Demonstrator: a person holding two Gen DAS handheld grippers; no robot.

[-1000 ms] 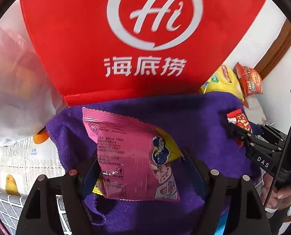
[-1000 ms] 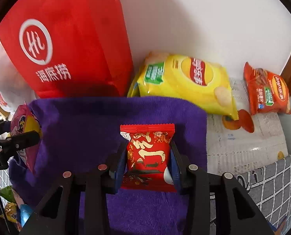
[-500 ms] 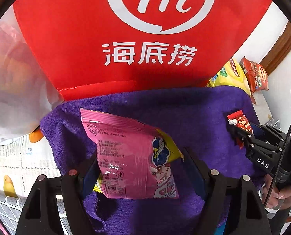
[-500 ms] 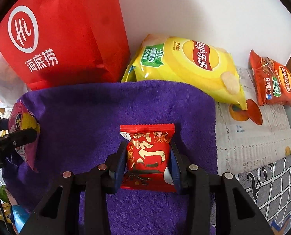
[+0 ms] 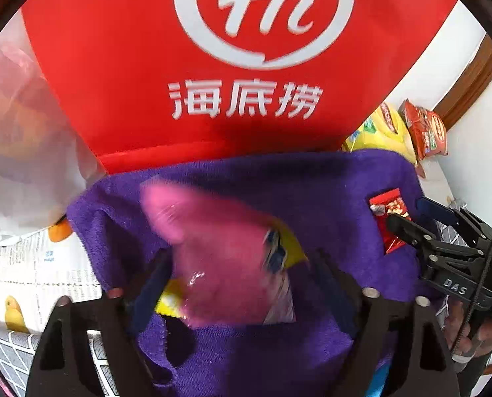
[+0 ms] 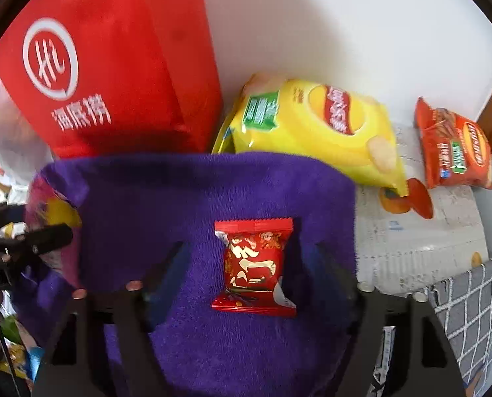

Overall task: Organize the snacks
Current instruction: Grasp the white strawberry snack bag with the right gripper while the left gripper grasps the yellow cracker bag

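Looks like the drop-off step of the snack sorting: both packets are being set down on the purple towel (image 6: 186, 198), which is spread in front of the red Haidilao bag (image 6: 107, 76). In the right wrist view the right gripper (image 6: 249, 258) is seen with its jaws spread wide, and the small red snack packet (image 6: 254, 268) lies flat on the towel in the middle of the gap, touched by neither finger as far as can be told. So that one is judged done. The left gripper (image 5: 242, 268) also has its jaws apart, but the pink snack bag (image 5: 226, 254) between them is badly blurred, so whether it's resting on the towel or mid-drop can't be told; it sits nearer the left finger. The next move probably calls for both grippers to be backed straight out without the packets being dragged, then for another snack to be fetched. The yellow Lay's bag (image 6: 315, 129) and the orange chip bag (image 6: 454, 152) are lying beyond the towel by the wall.
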